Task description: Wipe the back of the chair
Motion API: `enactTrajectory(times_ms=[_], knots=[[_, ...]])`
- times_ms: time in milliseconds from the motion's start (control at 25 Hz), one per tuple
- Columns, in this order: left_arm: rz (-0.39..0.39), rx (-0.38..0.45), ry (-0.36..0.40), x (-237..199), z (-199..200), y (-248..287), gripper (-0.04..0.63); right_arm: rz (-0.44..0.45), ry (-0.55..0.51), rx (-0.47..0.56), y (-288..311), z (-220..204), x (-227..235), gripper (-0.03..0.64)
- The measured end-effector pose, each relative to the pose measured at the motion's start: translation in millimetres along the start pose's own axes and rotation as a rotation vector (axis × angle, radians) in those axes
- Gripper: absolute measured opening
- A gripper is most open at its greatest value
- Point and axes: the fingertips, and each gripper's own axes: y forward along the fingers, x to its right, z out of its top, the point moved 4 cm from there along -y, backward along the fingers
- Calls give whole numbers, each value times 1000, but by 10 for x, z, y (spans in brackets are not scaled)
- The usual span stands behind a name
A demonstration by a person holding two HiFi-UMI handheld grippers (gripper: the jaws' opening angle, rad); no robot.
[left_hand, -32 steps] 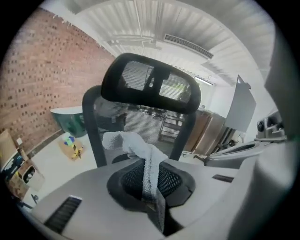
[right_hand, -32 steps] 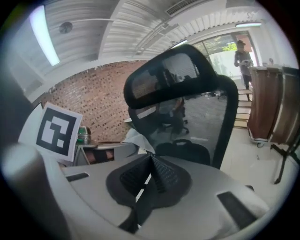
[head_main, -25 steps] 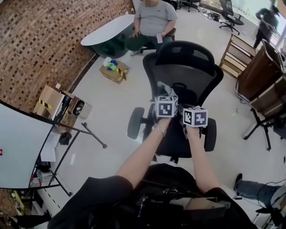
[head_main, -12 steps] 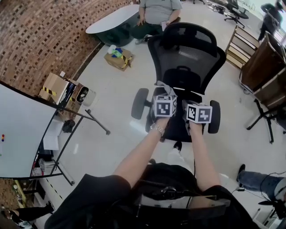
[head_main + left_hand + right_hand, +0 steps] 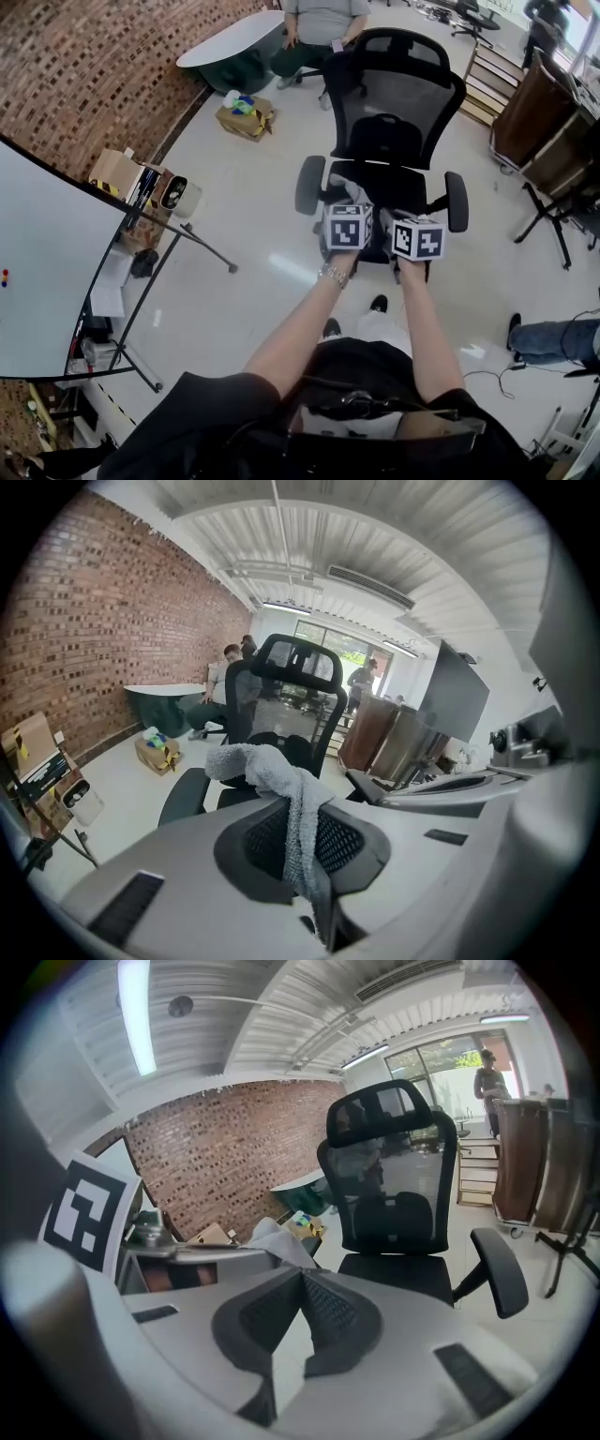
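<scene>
A black mesh office chair point(image 5: 394, 103) stands ahead of me with its seat point(image 5: 382, 183) turned my way, so the rear of its backrest is hidden. My left gripper point(image 5: 349, 201) is shut on a grey cloth point(image 5: 351, 191), just short of the seat's front edge. In the left gripper view the cloth point(image 5: 281, 780) hangs out of the shut jaws of the left gripper point(image 5: 302, 803), with the chair point(image 5: 286, 700) beyond it. My right gripper point(image 5: 407, 219) is beside it, and in its own view the right gripper point(image 5: 302, 1283) is shut on nothing, facing the chair point(image 5: 394, 1185).
A person point(image 5: 323, 14) sits behind the chair by a round table point(image 5: 230, 42). A cardboard box point(image 5: 246, 117) lies on the floor at the left. A whiteboard point(image 5: 47, 272) on a stand fills the left side. Wooden cabinets point(image 5: 534, 112) are at the right.
The chair has drawn away from me: its whole seat and armrests now lie ahead of the grippers. Both grippers have stayed side by side, with the cloth still in the left one.
</scene>
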Motion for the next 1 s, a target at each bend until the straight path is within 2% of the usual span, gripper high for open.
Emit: enactTrajectory(times_ms=[160, 640, 1000], knots=[[19, -15, 10, 74, -65, -103, 26, 38, -15, -13, -104, -78, -160, 0], [8, 18, 56, 415, 164, -129, 26, 68, -66, 11, -411, 68, -69, 0], [23, 26, 65, 403, 242, -123, 26, 77, -88, 10, -398, 147, -74, 0]])
